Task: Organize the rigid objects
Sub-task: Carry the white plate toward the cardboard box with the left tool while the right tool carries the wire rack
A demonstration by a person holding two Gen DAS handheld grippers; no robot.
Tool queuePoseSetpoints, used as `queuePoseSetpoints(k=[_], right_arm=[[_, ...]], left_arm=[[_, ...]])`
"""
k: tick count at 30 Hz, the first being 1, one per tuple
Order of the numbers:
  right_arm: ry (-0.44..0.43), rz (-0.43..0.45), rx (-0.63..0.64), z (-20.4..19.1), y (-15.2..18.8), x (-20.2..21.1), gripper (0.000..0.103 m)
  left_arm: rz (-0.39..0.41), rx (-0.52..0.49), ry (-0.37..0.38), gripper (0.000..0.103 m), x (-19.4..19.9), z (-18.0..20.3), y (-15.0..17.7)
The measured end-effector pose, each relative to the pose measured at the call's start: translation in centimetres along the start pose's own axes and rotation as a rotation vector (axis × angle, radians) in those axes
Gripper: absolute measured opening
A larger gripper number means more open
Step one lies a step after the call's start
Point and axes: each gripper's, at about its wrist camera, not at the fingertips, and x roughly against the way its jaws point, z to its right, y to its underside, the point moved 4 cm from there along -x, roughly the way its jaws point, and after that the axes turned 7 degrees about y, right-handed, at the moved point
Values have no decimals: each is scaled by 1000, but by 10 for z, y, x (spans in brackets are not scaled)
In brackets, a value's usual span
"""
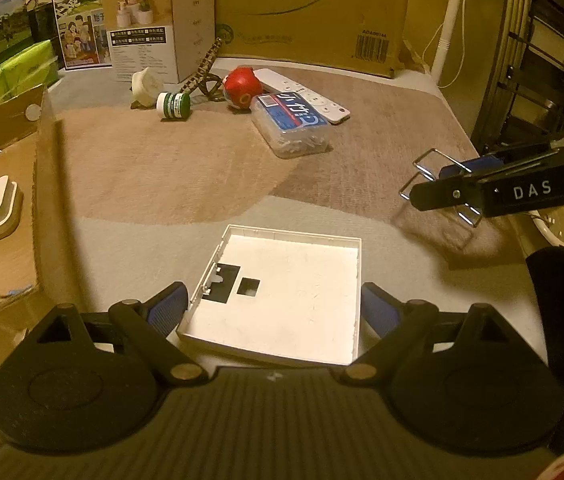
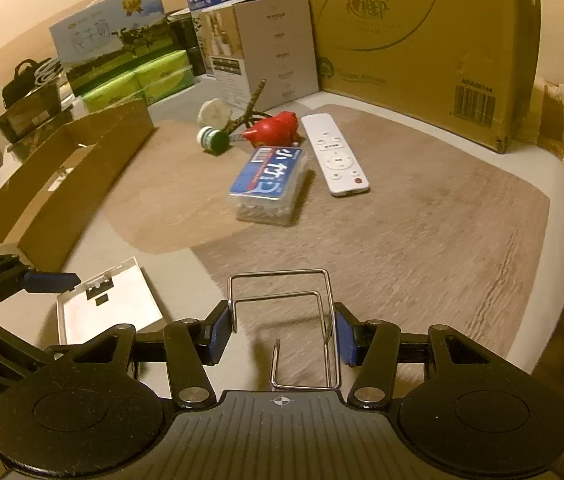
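left tool (image 1: 274, 308) wide, straddling white tray (image 1: 282, 300) | right tool (image 1: 438, 188) gripping wire rack (image 1: 426, 168)

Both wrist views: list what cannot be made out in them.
- Flat white square plastic cover, left wrist view: whether the left gripper pads touch its edges.
- Bent metal wire holder, right wrist view: its rear, behind the right gripper body.
- Open brown cardboard box, right wrist view: its inside, behind its wall.
- Clear plastic box with blue label, right wrist view: label print blurred.

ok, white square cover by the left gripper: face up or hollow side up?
Hollow side up. The white square cover shows its raised rim all round, the recessed inner face and two cutouts; it lies flat between the left gripper's open fingers.
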Motion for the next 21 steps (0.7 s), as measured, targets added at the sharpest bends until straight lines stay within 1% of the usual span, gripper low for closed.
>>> queuePoseSetpoints(k=[9,15,21], right_arm=[[-8,-8,9,-16,12,7,53],[-6,-11,1,-15,13,4,53],[-9,-13,-8,-11,13,1,53]], left_arm=[[-38,-100,-11,92,-7,9,18],[-36,-112,7,93,-18,8,16],[-46,-144,27,93,-25,9,9]])
